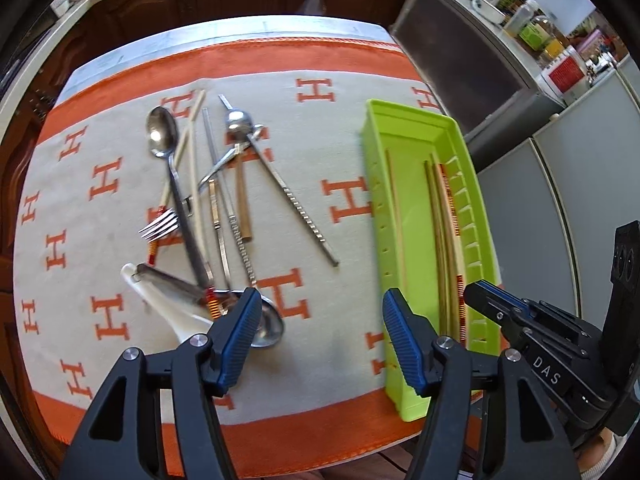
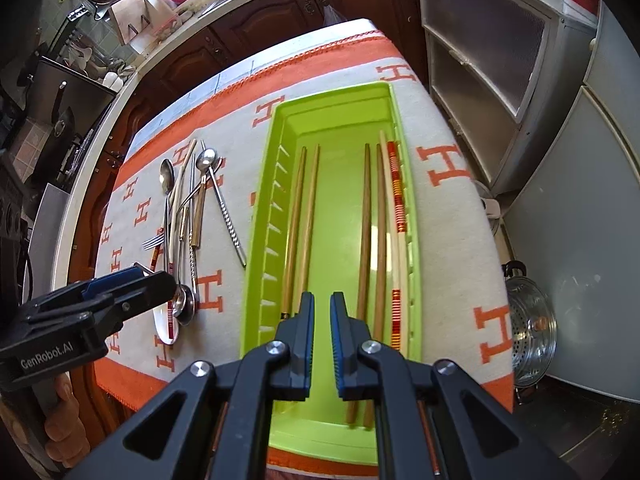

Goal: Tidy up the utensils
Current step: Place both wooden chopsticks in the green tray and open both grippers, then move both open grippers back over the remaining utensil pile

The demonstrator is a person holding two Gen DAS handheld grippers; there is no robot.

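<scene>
A lime green tray (image 2: 340, 200) lies lengthwise on the cloth and holds several chopsticks: two wooden pairs (image 2: 304, 208) and a white pair with red bands (image 2: 396, 200). My right gripper (image 2: 323, 320) hovers over the tray's near end, shut with nothing between its pads. Left of the tray (image 1: 372, 160) lies a loose pile of utensils: a steel spoon (image 1: 162, 132), a fork (image 1: 158, 228), a white ceramic spoon (image 1: 160, 300) and metal chopsticks (image 1: 296, 204). My left gripper (image 1: 320, 332) is open and empty over the cloth between pile and tray. The right gripper's tip (image 1: 480, 296) shows over the tray.
A cream cloth (image 1: 340, 140) with orange border and H pattern covers the table. Dark wooden cabinets stand behind it. A grey cabinet (image 2: 480, 80) and a steel steamer pot (image 2: 532, 328) are to the right. A hand (image 2: 60, 420) holds the left gripper (image 2: 152, 284).
</scene>
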